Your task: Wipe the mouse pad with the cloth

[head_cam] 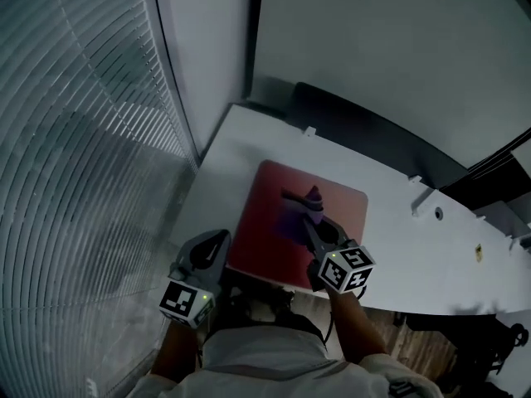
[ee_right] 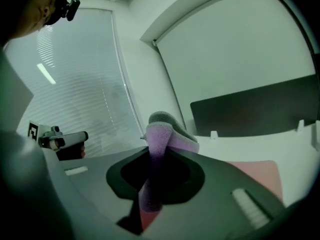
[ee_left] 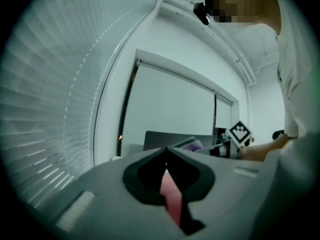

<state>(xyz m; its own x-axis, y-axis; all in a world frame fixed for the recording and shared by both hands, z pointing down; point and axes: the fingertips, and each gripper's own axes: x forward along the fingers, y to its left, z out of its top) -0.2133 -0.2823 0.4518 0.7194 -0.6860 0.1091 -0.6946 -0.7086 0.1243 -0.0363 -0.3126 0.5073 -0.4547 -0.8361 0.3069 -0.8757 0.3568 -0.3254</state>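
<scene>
A red mouse pad (head_cam: 264,230) lies on the white desk (head_cam: 398,247) near its front left corner. My right gripper (head_cam: 314,225) sits over the pad's middle, shut on a purple and grey cloth (head_cam: 309,204) that rests on the pad. In the right gripper view the cloth (ee_right: 161,139) stands pinched between the jaws, with the pad (ee_right: 257,174) at the lower right. My left gripper (head_cam: 217,245) hovers at the pad's near left edge, jaws shut with nothing held; the pad (ee_left: 171,194) shows as a red strip in the left gripper view.
Window blinds (head_cam: 75,156) fill the left side. A dark panel (head_cam: 365,131) runs along the desk's back edge. Small white clips (head_cam: 421,201) and a hole (head_cam: 438,214) mark the desk's right part. The person's torso (head_cam: 274,363) is at the bottom.
</scene>
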